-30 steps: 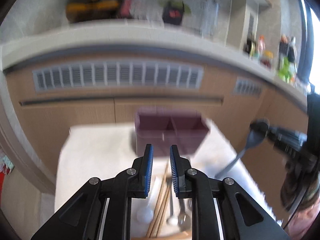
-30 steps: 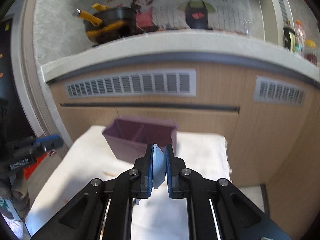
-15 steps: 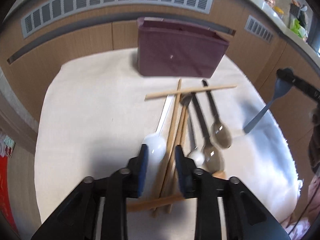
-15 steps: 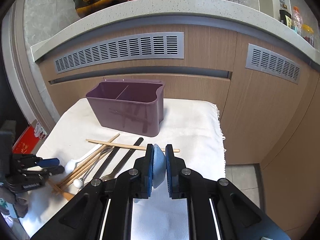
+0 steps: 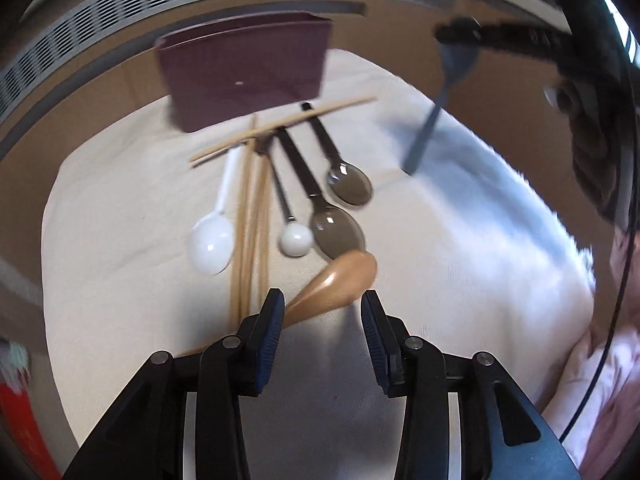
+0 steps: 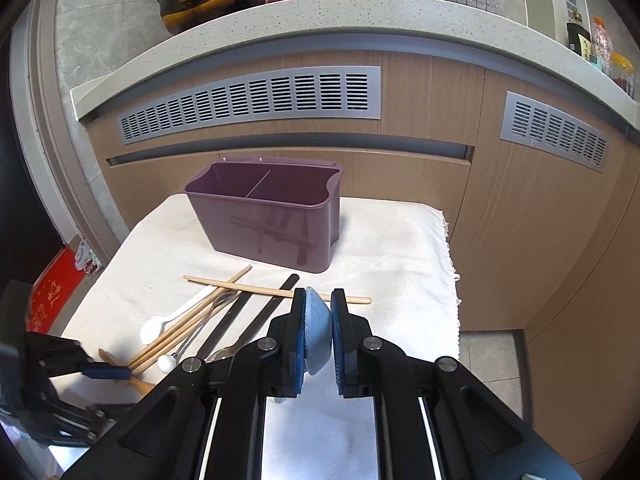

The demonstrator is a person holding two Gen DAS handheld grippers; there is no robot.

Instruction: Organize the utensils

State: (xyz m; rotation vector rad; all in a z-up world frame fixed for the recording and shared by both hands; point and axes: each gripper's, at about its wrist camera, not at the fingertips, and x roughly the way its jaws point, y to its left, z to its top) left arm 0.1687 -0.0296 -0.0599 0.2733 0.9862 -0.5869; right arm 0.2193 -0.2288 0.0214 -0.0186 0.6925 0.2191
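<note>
Left wrist view: left gripper [image 5: 322,311], jaws opening, should straddle the wooden spoon [image 5: 340,278] just ahead, while right gripper [image 6: 319,334] clamps a blue spoon [image 6: 318,330].

My left gripper [image 5: 322,314], jaws opening, hovers over the wooden spoon [image 5: 340,278]; purple caddy [image 5: 244,70] stands far behind.

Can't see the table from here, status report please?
Left gripper opening over wooden spoon. Right gripper shut on blue spoon. Purple caddy unobstructed.
</note>
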